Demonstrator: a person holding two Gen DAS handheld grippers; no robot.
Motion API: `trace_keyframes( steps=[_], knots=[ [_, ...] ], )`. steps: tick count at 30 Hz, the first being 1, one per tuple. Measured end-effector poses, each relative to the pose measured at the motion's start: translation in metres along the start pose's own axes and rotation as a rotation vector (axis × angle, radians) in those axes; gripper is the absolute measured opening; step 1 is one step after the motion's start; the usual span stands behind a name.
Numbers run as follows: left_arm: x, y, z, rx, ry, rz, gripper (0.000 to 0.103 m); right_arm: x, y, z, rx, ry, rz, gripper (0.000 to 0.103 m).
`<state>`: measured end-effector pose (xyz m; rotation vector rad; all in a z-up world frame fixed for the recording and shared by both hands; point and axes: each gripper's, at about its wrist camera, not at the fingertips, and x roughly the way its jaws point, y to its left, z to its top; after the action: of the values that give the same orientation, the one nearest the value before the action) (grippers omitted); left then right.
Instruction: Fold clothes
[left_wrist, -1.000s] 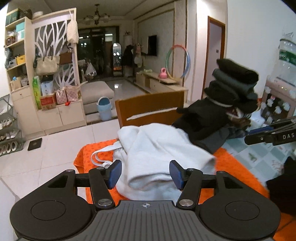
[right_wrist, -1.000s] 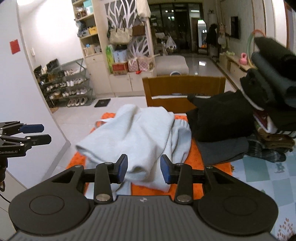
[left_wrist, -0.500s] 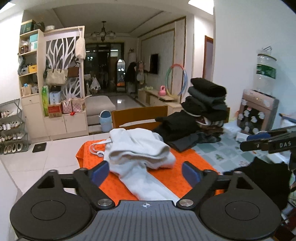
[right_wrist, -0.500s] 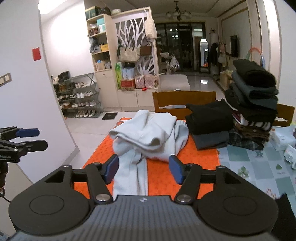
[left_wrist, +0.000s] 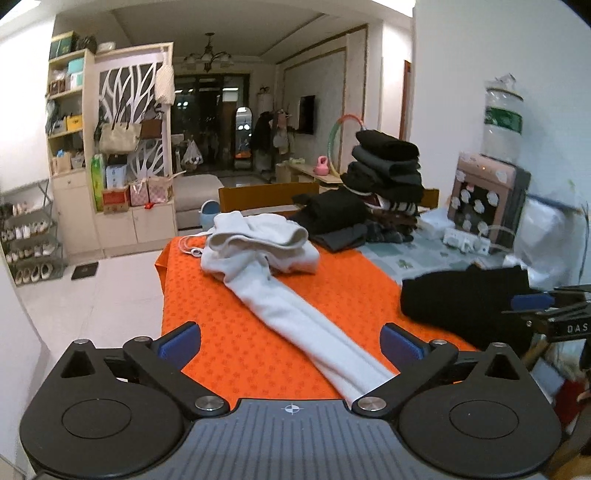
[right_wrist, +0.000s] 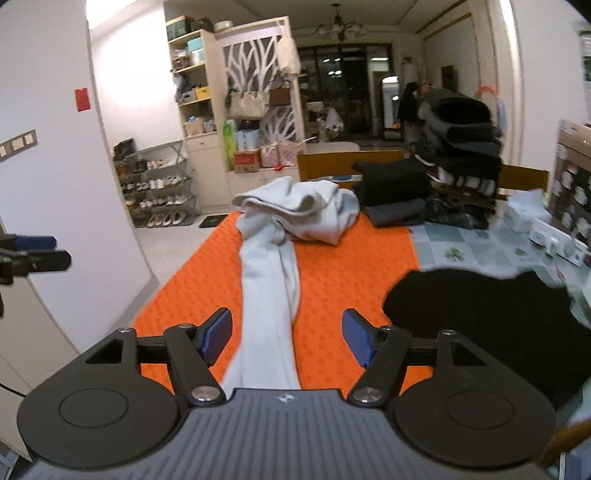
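Both my grippers sit back at the near edge of the table, held above the orange mat (left_wrist: 236, 332). Left gripper (left_wrist: 290, 341) spread wide, nothing between the fingers. Right gripper (right_wrist: 287, 339) likewise released and empty.

The pale grey garment (left_wrist: 266, 258) lies on the mat: far end bunched in a loose heap, one long narrow part running straight toward me and passing under both grippers. Drawstring loop trails off the heap's far left. Not a tidy fold as it lies.

A black garment (left_wrist: 465, 299) lies flat near right, partly on the mat. A stack of dark folded clothes (left_wrist: 388, 173) stands at the far right of the table.

My judgement: the grey piece is the one in hand, and it wants spreading flat before any crease is made.

- Take the near end at its two corners, one gripper each, pinching both layers
- Draw level and evenly, so the heap unrolls rather than drags
- Keep clear of the black garment
- Mind the drawstring; it could snag a finger
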<state>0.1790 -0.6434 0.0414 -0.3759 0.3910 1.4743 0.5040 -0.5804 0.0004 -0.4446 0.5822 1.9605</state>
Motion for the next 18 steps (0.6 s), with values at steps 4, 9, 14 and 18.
trace_keyframes(
  steps=[4,9,14,18],
  knots=[
    [-0.011,-0.011,-0.02,0.036,0.021,-0.019,0.103,-0.019,-0.009,-0.052,0.05,0.006,-0.036,0.073],
    [-0.025,-0.022,-0.047,0.045,0.023,-0.052,0.103,-0.028,-0.021,-0.13,0.145,0.015,-0.091,0.073],
    [-0.034,-0.036,-0.068,0.04,0.027,-0.06,0.103,-0.011,-0.03,-0.203,0.237,0.035,-0.077,0.073],
    [-0.041,-0.05,-0.083,0.029,0.031,-0.044,0.103,0.012,-0.045,-0.236,0.334,0.036,-0.04,0.073]
  ],
)
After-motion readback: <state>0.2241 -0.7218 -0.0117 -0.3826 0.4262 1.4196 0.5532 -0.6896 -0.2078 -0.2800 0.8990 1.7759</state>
